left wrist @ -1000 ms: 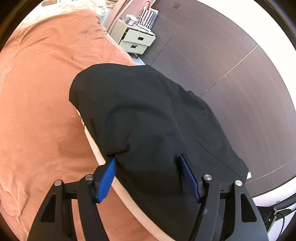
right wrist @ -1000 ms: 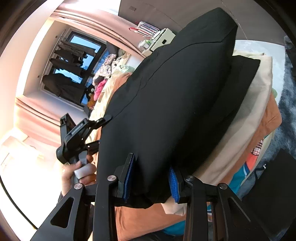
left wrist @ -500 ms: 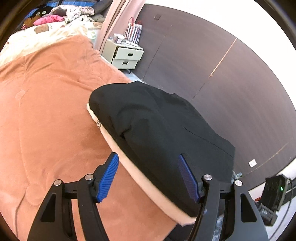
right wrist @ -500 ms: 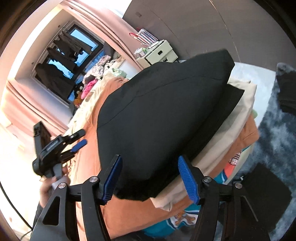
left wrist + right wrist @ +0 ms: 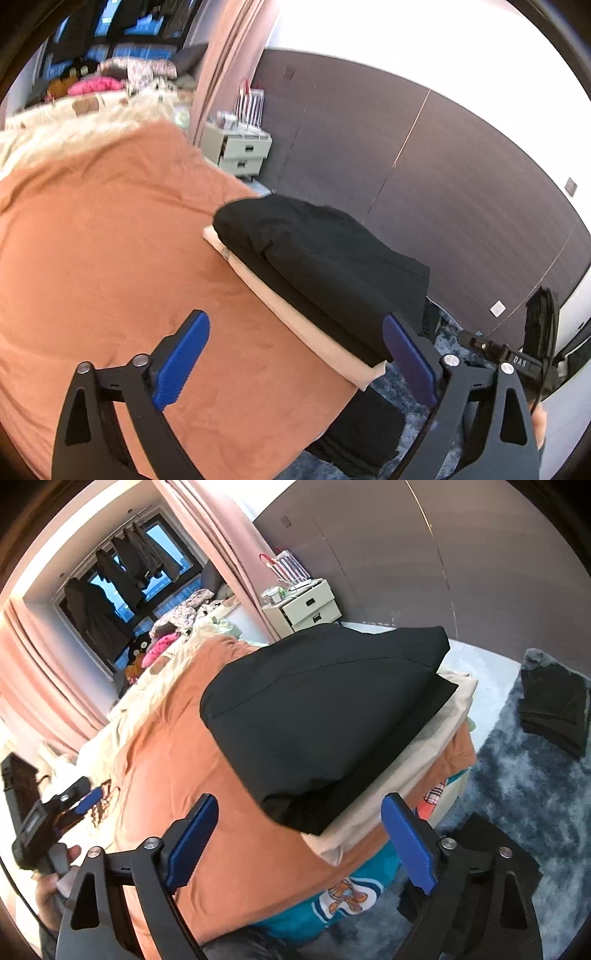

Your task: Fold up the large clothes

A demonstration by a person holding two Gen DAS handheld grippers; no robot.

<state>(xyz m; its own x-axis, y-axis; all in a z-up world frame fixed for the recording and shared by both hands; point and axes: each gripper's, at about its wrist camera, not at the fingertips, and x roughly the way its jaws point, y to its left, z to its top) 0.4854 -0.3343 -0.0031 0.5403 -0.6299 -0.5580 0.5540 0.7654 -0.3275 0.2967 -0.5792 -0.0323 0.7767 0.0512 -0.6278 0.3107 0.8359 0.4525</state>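
Note:
A folded black garment [image 5: 317, 258] [image 5: 325, 716] lies on top of a folded beige garment [image 5: 295, 317] [image 5: 424, 753], at the corner of a bed with an orange cover [image 5: 110, 258] [image 5: 166, 757]. My left gripper [image 5: 295, 332] hovers back from the pile, its jaws opening, and its blue pads [image 5: 184, 350] touch no cloth. My right gripper [image 5: 300, 808] hangs over the pile's near corner, jaws also opening, with both pads [image 5: 406, 845] clear of the fabric. In the right wrist view the left gripper [image 5: 74, 801] shows at the far left, held by a hand [image 5: 55, 878].
A pale nightstand [image 5: 240, 151] [image 5: 310, 605] stands by the dark panelled wall. A blue shaggy rug [image 5: 517, 794] lies beside the bed with a folded dark garment [image 5: 554, 709] on it. Loose clothes [image 5: 173, 627] are heaped at the bed's far end by the window.
Both grippers let go of the black garment, opened wide and drew back and upward. The garment now rests on the beige one.

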